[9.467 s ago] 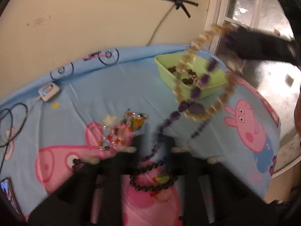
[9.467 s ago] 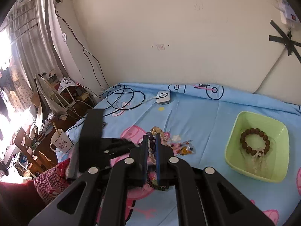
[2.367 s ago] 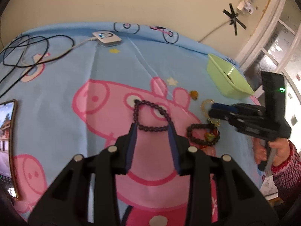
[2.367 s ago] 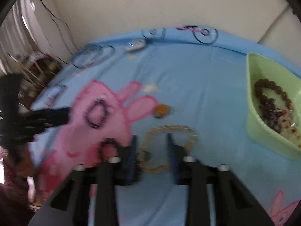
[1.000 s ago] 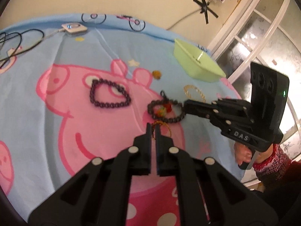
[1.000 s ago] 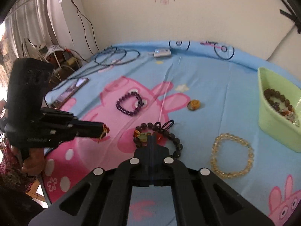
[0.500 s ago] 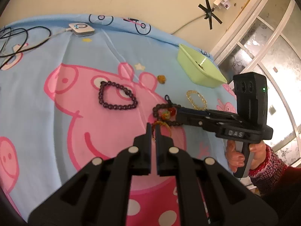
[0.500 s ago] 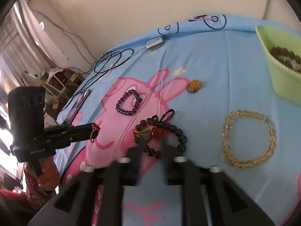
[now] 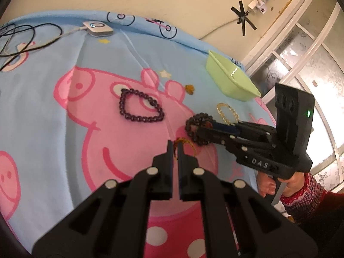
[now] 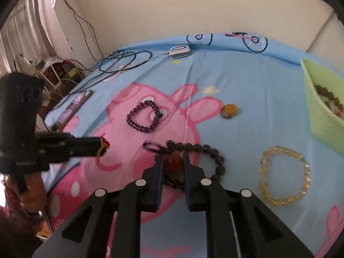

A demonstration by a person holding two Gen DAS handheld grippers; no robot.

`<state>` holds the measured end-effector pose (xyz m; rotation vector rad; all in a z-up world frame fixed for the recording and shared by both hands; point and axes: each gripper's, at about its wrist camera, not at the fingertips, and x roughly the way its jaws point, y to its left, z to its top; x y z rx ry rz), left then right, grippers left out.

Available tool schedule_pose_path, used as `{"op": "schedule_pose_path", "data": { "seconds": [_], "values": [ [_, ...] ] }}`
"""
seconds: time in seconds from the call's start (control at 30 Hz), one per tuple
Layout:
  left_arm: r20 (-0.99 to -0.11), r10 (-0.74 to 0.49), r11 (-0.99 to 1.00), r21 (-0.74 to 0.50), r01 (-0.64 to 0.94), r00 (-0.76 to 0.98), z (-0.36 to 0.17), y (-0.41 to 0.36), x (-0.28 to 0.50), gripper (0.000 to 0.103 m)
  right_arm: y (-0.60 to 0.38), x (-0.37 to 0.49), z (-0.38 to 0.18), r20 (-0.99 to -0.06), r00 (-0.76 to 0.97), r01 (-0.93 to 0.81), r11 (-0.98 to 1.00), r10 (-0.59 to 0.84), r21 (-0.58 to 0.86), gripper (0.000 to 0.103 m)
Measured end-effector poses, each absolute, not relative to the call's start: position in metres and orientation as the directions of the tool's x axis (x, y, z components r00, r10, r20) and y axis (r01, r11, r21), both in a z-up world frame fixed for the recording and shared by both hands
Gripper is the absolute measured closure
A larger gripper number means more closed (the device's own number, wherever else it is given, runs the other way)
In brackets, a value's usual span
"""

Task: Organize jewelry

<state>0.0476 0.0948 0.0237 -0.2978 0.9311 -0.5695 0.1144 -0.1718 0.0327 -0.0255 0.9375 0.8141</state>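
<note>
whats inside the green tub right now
In the right wrist view the green tub holds a brown bead bracelet over pale jewelry. Its near wall and the picture's edge hide the rest.

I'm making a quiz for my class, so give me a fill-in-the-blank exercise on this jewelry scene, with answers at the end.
1. The left claw is shut on a thin ____ bracelet.
2. The right claw's fingers straddle the dark bead bracelet near its ____ charm.
3. Jewelry already sorted lies in the ____ bin.
4. The purple bracelet lies on the printed ____ cartoon.

Answers: orange; red; green; pig
</note>
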Motion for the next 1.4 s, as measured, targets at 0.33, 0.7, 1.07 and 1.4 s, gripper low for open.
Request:
{"op": "schedule_pose_path", "data": {
  "seconds": [0.33,0.7,1.07,1.4],
  "values": [
    [-0.670,-0.588,0.808,-0.460,0.369,0.452,0.036,0.072,0.048,0.100,-0.227,0.119,0.040,-0.592,0.303,-0.540,0.646,0.747,0.539,0.103],
    [-0.684,-0.596,0.798,-0.450,0.400,0.421,0.037,0.049,0.051,0.100,-0.258,0.082,0.045,-0.666,0.388,-0.637,0.708,0.637,0.305,0.080],
    [-0.693,-0.600,0.792,-0.443,0.421,0.399,0.035,0.038,0.050,0.100,-0.243,0.097,0.044,-0.681,0.347,-0.651,0.689,0.644,0.320,0.098],
    [-0.700,-0.602,0.780,-0.414,0.470,0.383,0.049,0.018,0.058,0.100,-0.268,0.097,0.051,-0.623,0.286,-0.619,0.637,0.728,0.460,0.103]
  ]
}}
